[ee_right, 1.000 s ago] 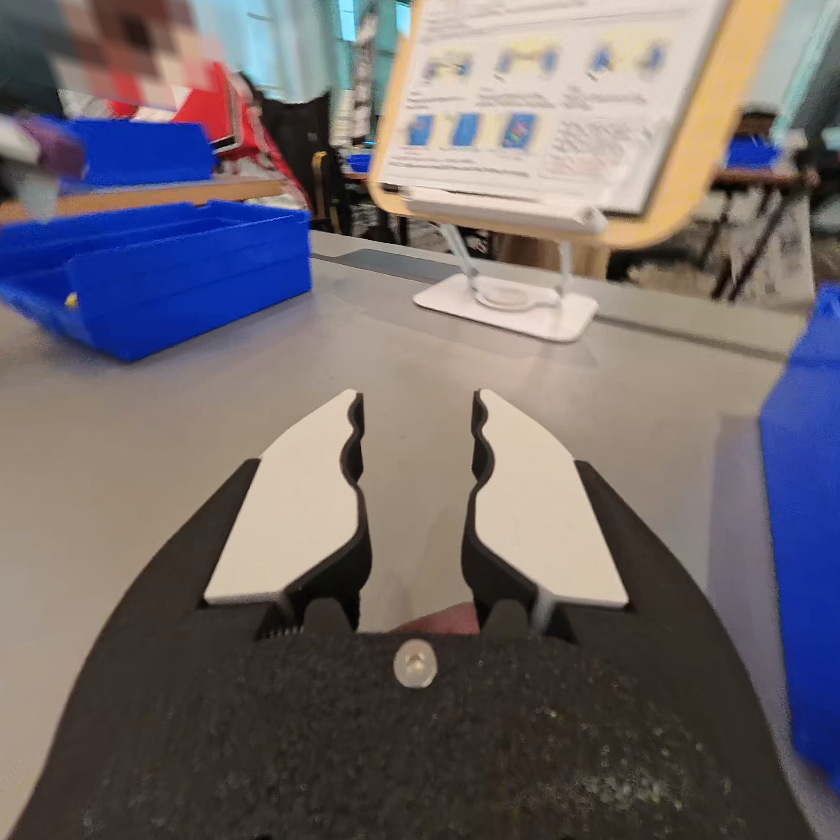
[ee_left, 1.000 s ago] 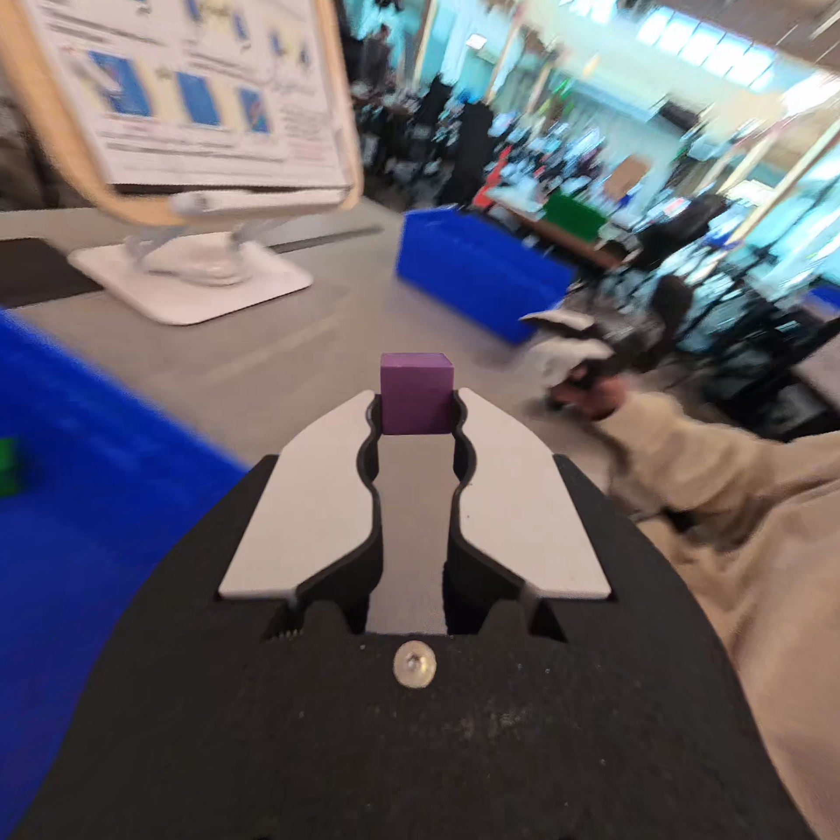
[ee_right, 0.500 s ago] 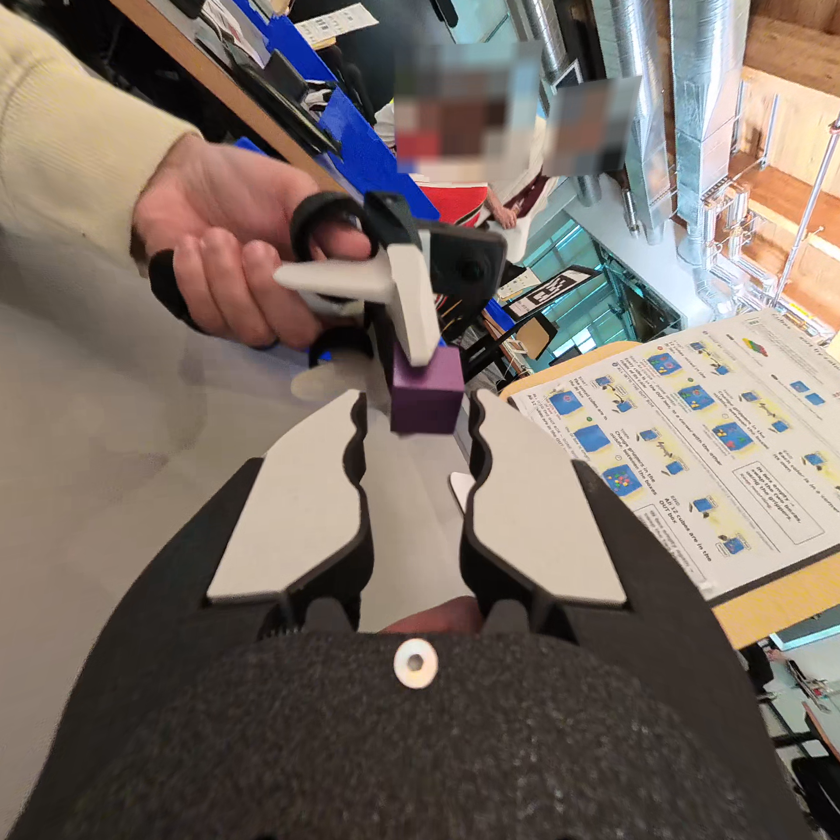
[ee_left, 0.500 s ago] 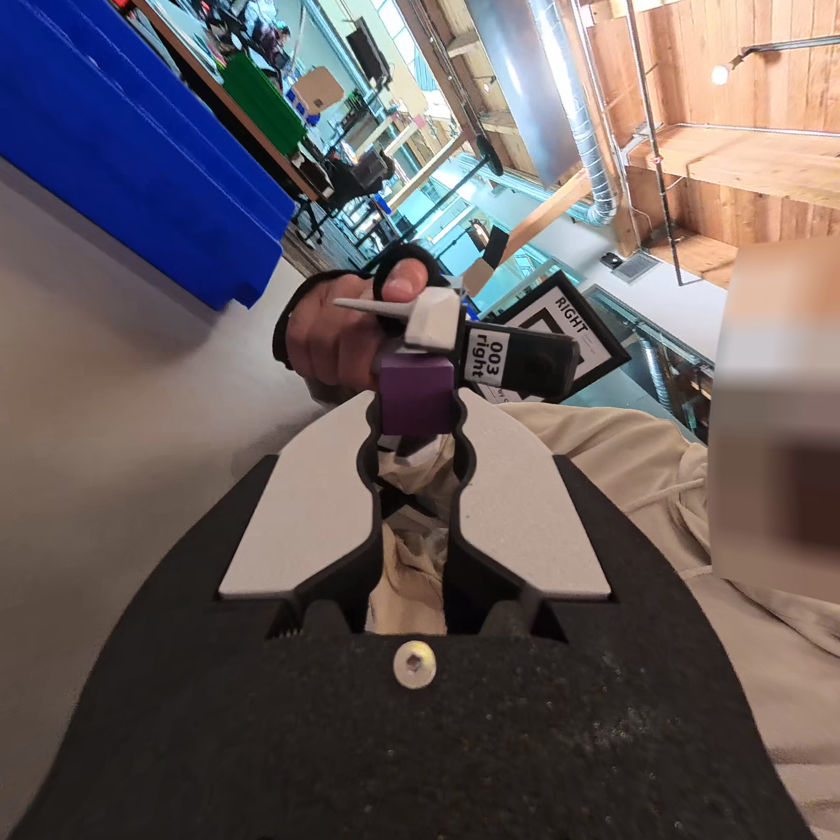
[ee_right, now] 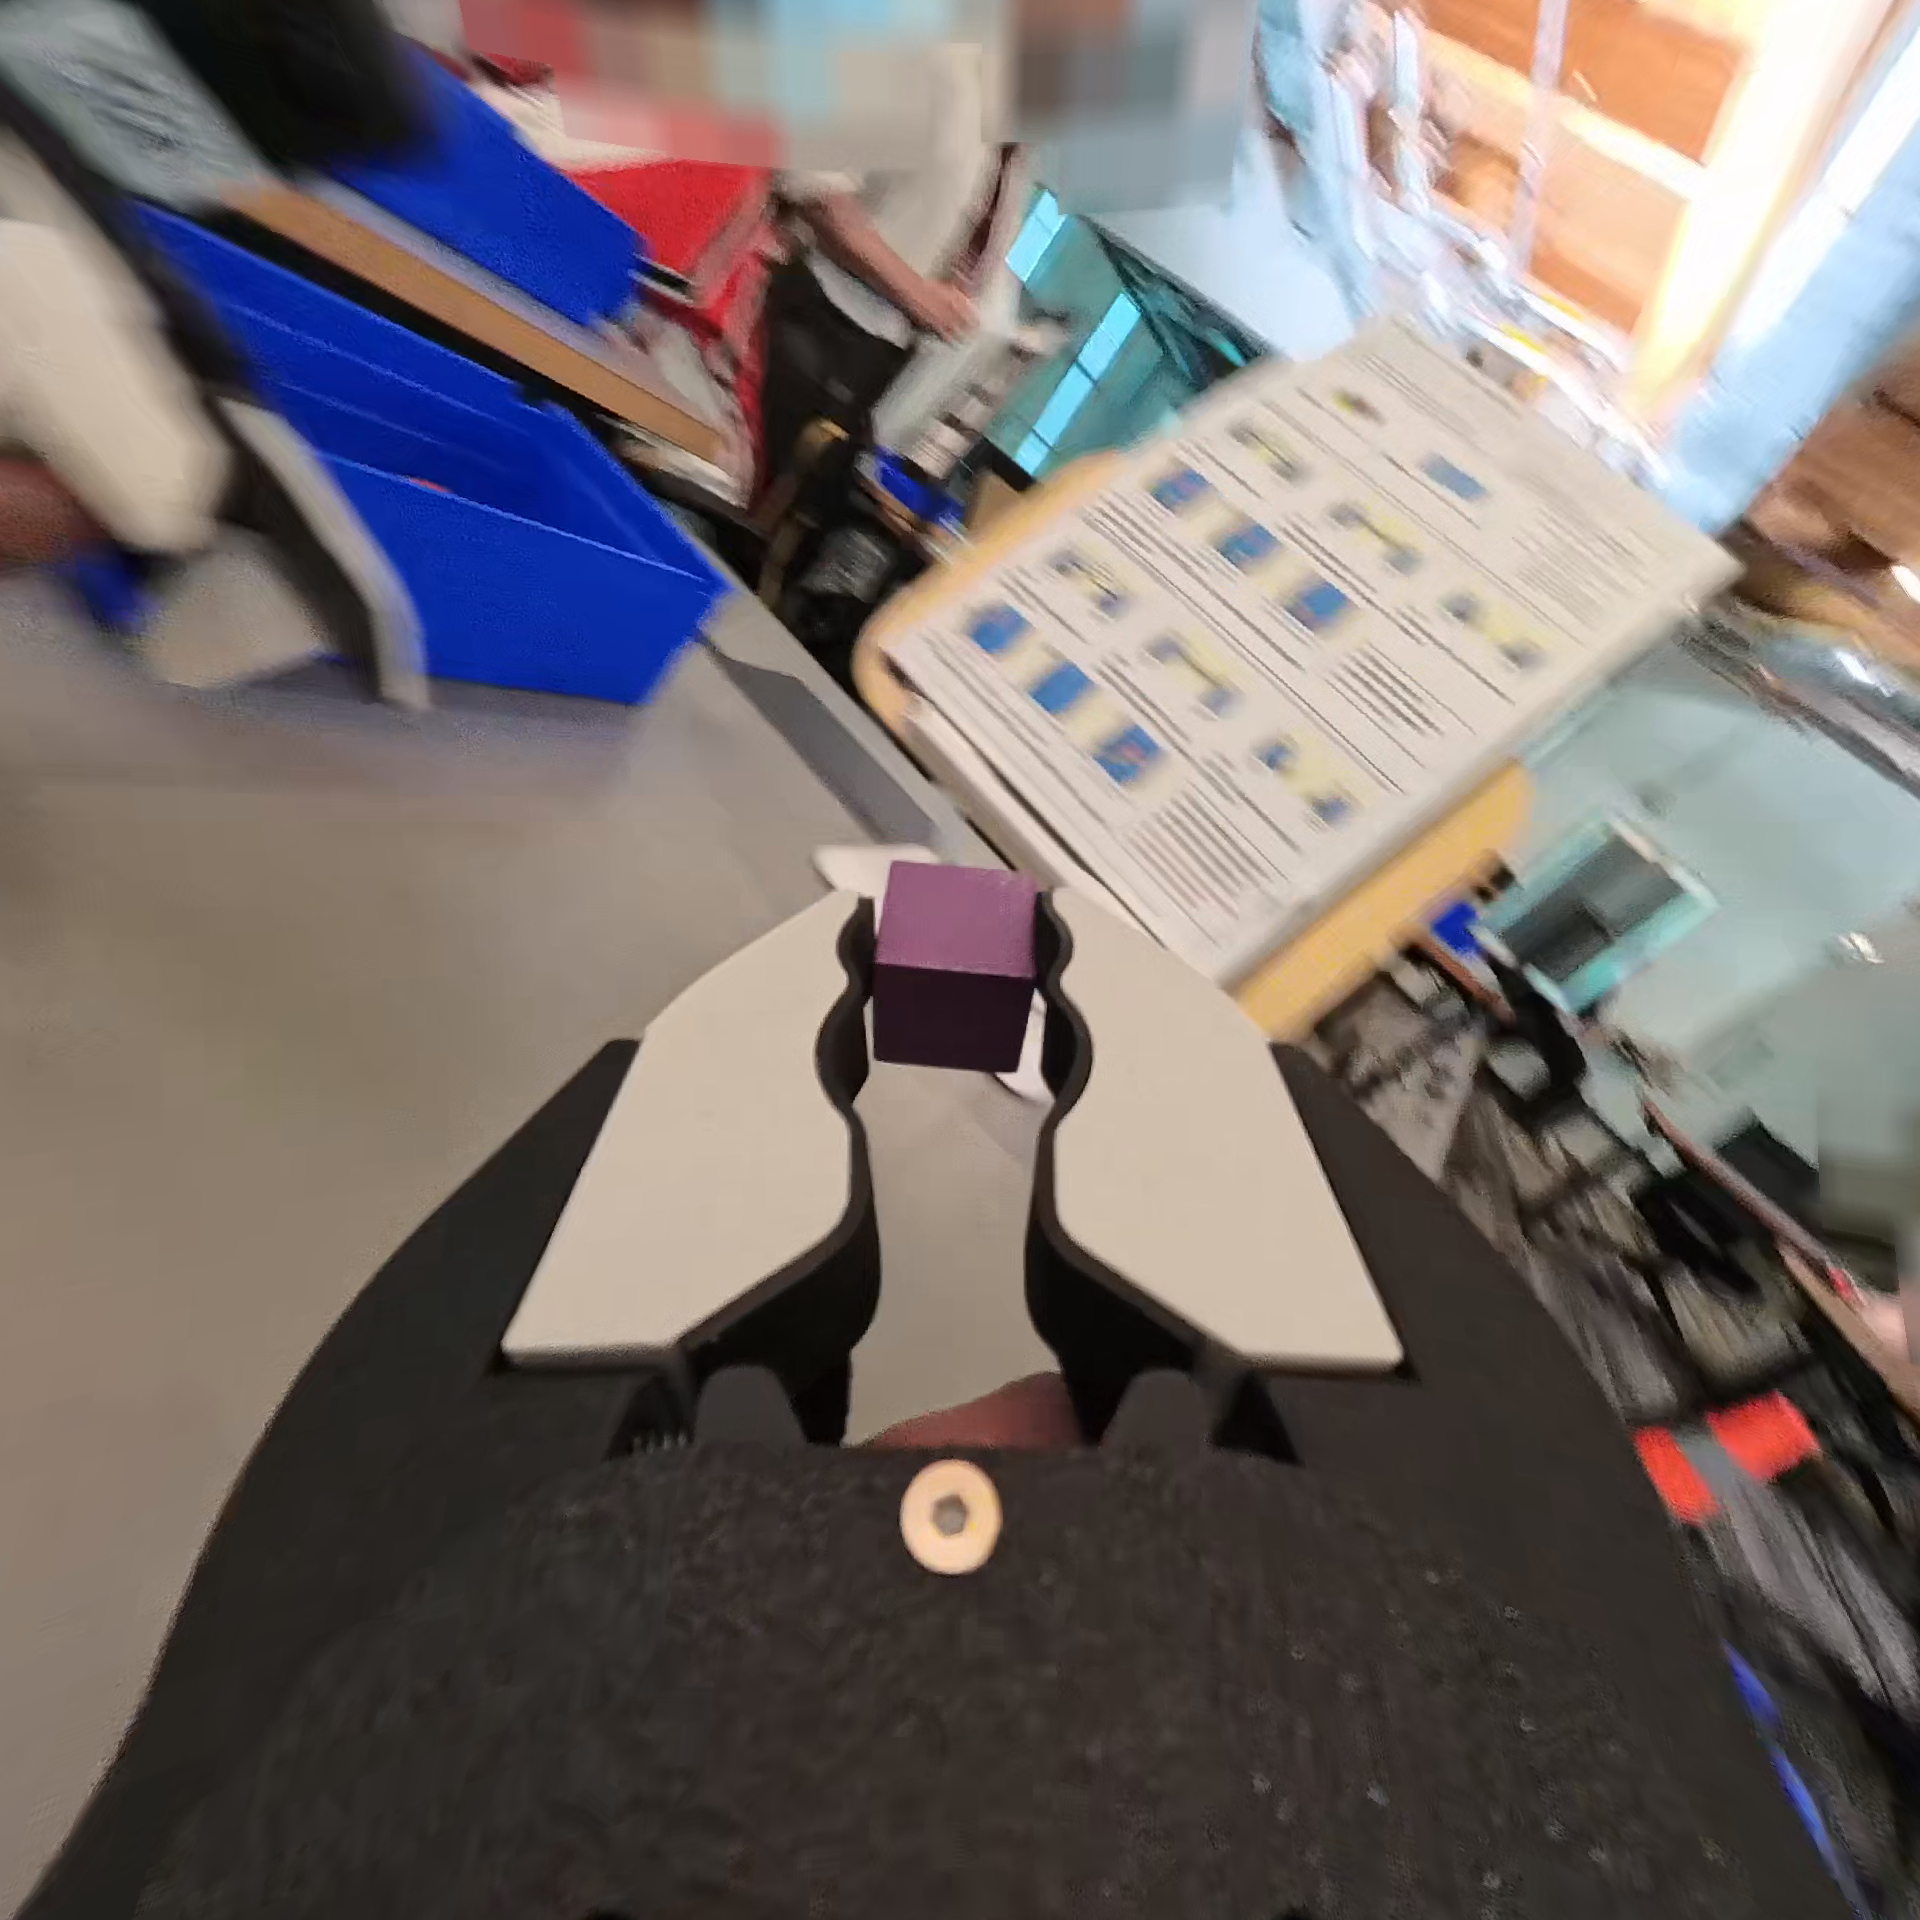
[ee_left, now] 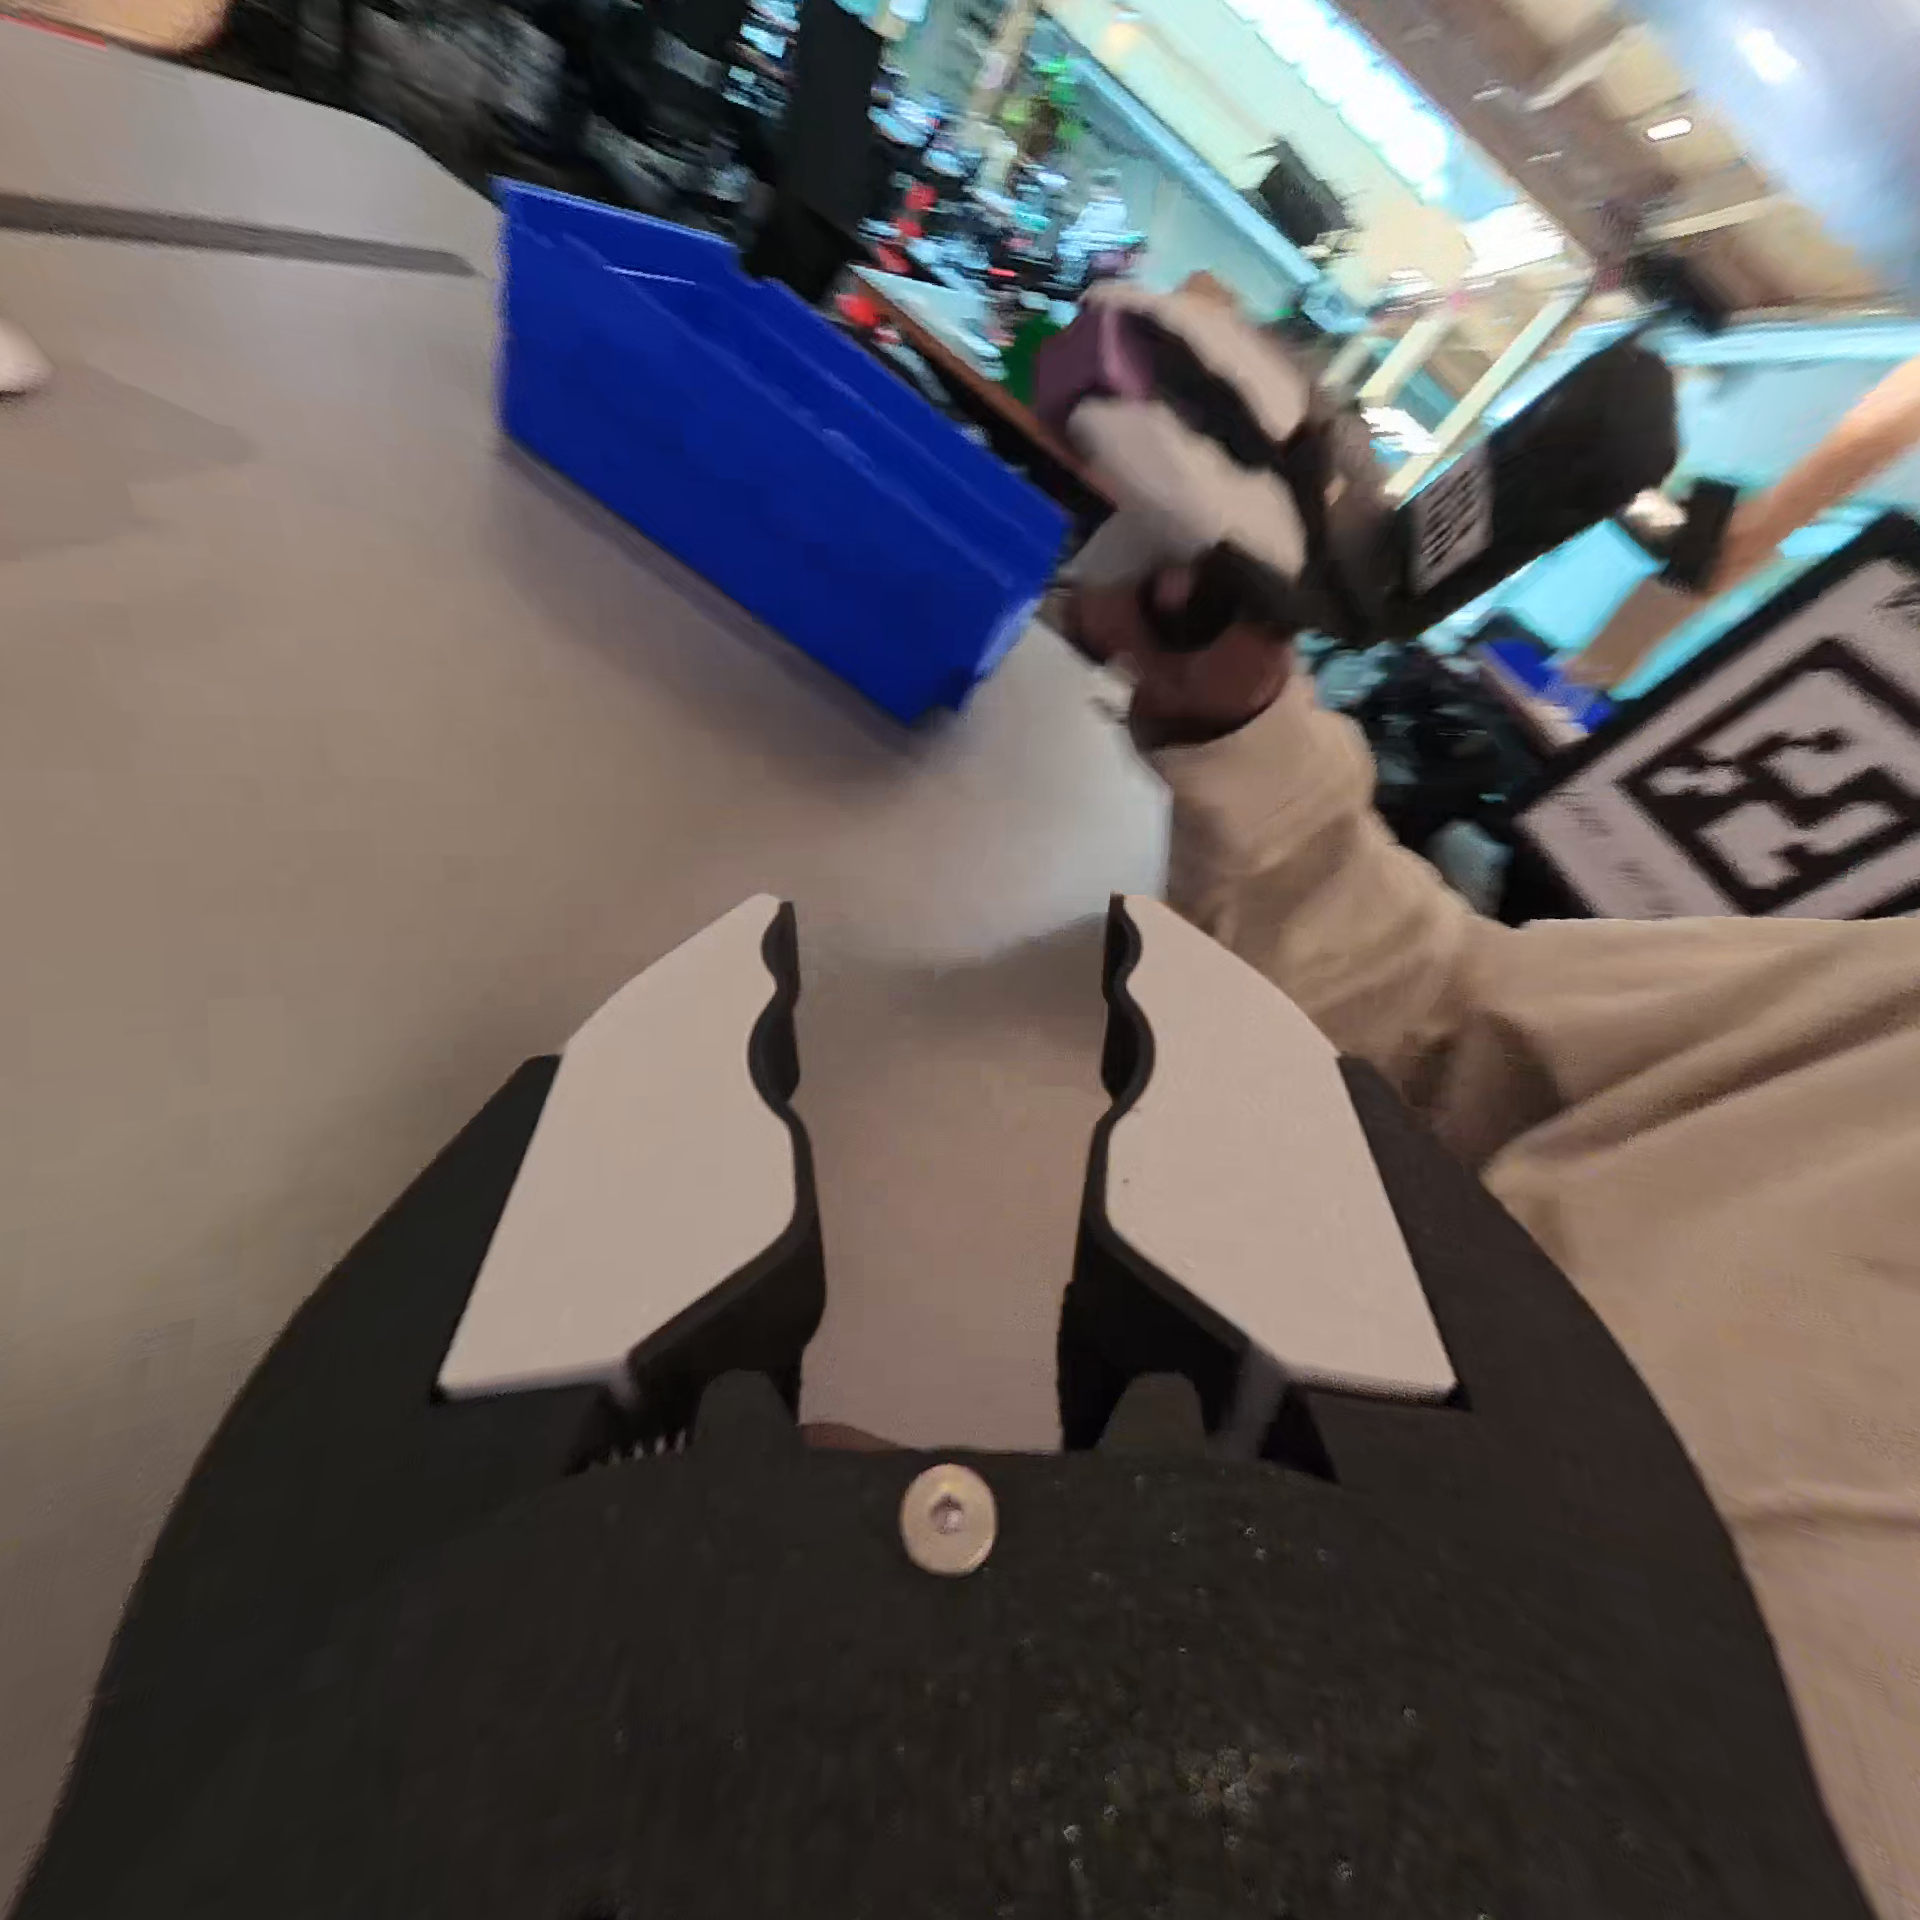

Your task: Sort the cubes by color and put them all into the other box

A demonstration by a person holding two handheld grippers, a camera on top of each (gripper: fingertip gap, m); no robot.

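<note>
Purple cube (ee_right: 954, 979) — top face up — pinched in right gripper (ee_right: 956, 966); left gripper (ee_left: 951, 961) wide, empty.

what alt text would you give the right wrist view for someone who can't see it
The right gripper is shut on a purple cube, held above a grey table. Behind it, blurred, are a blue box on the left and an instruction sheet on a stand to the right.

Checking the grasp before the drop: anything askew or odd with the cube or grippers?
Nothing stands out. The purple cube sits squarely between the right gripper fingertips, held above the grey table, not slipping. The left gripper is open and empty. The blue box stands upright; motion blur hides finer detail.
</note>
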